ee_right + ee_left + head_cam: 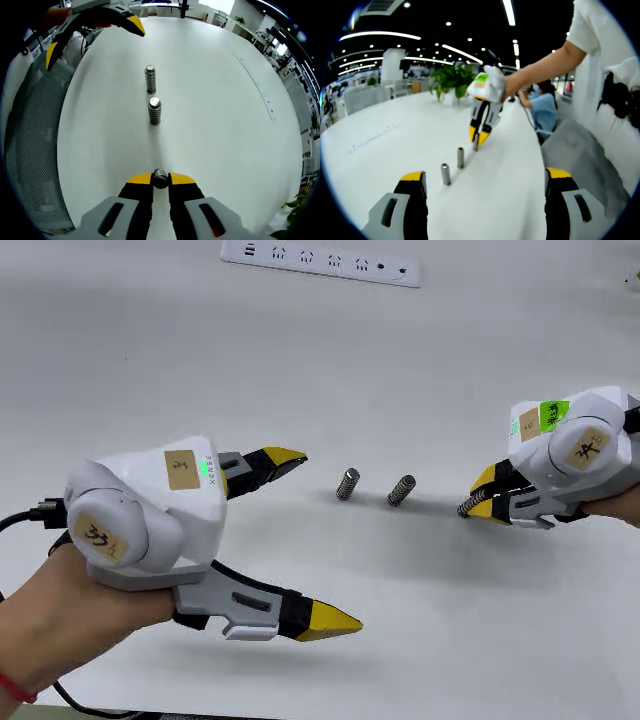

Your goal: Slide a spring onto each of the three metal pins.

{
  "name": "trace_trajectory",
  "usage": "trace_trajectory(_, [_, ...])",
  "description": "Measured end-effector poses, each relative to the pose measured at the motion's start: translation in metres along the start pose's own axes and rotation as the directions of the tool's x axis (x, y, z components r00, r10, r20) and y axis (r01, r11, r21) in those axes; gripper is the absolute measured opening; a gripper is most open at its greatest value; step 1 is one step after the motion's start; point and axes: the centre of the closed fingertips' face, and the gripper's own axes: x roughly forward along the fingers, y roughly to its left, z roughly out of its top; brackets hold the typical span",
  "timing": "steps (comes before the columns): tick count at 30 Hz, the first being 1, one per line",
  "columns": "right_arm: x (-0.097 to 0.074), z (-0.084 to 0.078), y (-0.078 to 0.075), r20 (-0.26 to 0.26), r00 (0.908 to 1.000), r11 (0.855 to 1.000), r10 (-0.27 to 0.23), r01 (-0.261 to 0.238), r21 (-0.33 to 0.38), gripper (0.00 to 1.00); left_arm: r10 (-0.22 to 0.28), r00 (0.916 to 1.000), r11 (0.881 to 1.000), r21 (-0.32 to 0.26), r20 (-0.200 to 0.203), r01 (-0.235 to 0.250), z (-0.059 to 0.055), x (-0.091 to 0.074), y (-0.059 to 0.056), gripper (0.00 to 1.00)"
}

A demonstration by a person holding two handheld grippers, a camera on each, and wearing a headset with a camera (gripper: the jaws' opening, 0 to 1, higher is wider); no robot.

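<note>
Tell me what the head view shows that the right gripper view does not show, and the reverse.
Head view: the right gripper's white body with a green sticker, and a black cable behind the left gripper. Right gripper view: grey mesh beside the table, and the held pin end-on. Both: two pins with springs, standing, and the open left gripper.

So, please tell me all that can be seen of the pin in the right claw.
The pin is a grey metal cylinder with a coiled spring around it. It seems to stand on the white table, in line with two other sprung pins. The right claw pinches it between yellow tips.
</note>
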Motion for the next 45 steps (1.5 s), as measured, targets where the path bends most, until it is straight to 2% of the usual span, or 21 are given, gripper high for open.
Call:
trace_trajectory(6, [-0.005,0.003,-0.002,0.020,0.9998,1.000,-0.006,0.006,0.005,0.18,0.004,1.0000,1.000,0.006,-0.005,-0.004,0.000,-0.001,0.001,1.00])
trace_trajectory(8, [-0.012,0.007,-0.003,0.047,0.9988,1.000,-0.014,0.012,0.027,0.19,0.007,0.9999,1.000,0.008,-0.009,-0.007,0.000,-0.002,0.002,1.00])
trace_trajectory(11, [-0.019,0.010,-0.006,0.111,0.9933,0.995,-0.032,0.021,0.098,0.22,0.014,0.9998,1.000,0.014,-0.017,-0.013,-0.001,-0.004,0.002,1.00])
trace_trajectory(17, [-0.057,0.016,-0.005,0.241,0.9674,0.976,-0.078,0.024,0.217,0.30,0.028,0.9991,0.999,0.028,-0.031,-0.027,-0.001,-0.007,0.003,1.00])
trace_trajectory(19, [-0.068,0.015,-0.002,0.267,0.9594,0.972,-0.089,0.026,0.232,0.33,0.036,0.9988,0.999,0.036,-0.033,-0.035,0.000,-0.008,0.004,1.00])
trace_trajectory(21, [-0.074,0.011,0.001,0.279,0.9555,0.968,-0.097,0.026,0.248,0.39,0.044,0.9983,0.998,0.043,-0.037,-0.043,0.000,-0.010,0.006,1.00])
trace_trajectory(23, [-0.081,0.007,0.005,0.302,0.9464,0.967,-0.115,0.037,0.254,0.42,0.056,0.9977,0.997,0.046,-0.038,-0.054,0.000,-0.011,0.008,1.00])
trace_trajectory(25, [-0.087,0.004,0.009,0.334,0.9337,0.961,-0.130,0.035,0.275,0.45,0.071,0.9965,0.997,0.048,-0.044,-0.069,0.000,-0.014,0.010,1.00])
trace_trajectory(26, [-0.090,0.002,0.012,0.354,0.9247,0.957,-0.139,0.034,0.287,0.47,0.083,0.9955,0.995,0.056,-0.047,-0.080,-0.001,-0.016,0.012,1.00])
trace_trajectory(29, [-0.096,-0.003,0.017,0.392,0.9065,0.950,-0.158,0.032,0.310,0.55,0.097,0.9937,0.994,0.054,-0.055,-0.094,-0.002,-0.019,0.013,1.00])
trace_trajectory(30, [-0.097,-0.005,0.019,0.411,0.8961,0.948,-0.168,0.033,0.317,0.58,0.104,0.9930,0.993,0.057,-0.058,-0.100,-0.002,-0.020,0.013,1.00])
trace_trajectory(36, [-0.101,-0.015,0.031,0.468,0.8617,0.940,-0.196,0.030,0.339,0.73,0.134,0.9883,0.989,0.071,-0.074,-0.129,-0.003,-0.023,0.013,1.00])
trace_trajectory(39, [-0.100,-0.022,0.034,0.482,0.8500,0.933,-0.213,0.030,0.360,0.77,0.152,0.9846,0.987,0.069,-0.087,-0.146,-0.007,-0.024,0.015,1.00])
trace_trajectory(40, [-0.101,-0.023,0.035,0.495,0.8397,0.928,-0.223,0.026,0.373,0.78,0.156,0.9833,0.986,0.070,-0.093,-0.150,-0.008,-0.025,0.015,1.00])
trace_trajectory(43, [-0.101,-0.025,0.039,0.522,0.8196,0.913,-0.237,0.005,0.407,0.80,0.165,0.9811,0.985,0.062,-0.101,-0.159,-0.011,-0.026,0.015,1.00])
trace_trajectory(45, [-0.100,-0.027,0.042,0.523,0.8181,0.914,-0.240,0.008,0.406,0.82,0.171,0.9793,0.984,0.062,-0.109,-0.165,-0.014,-0.028,0.015,1.00])
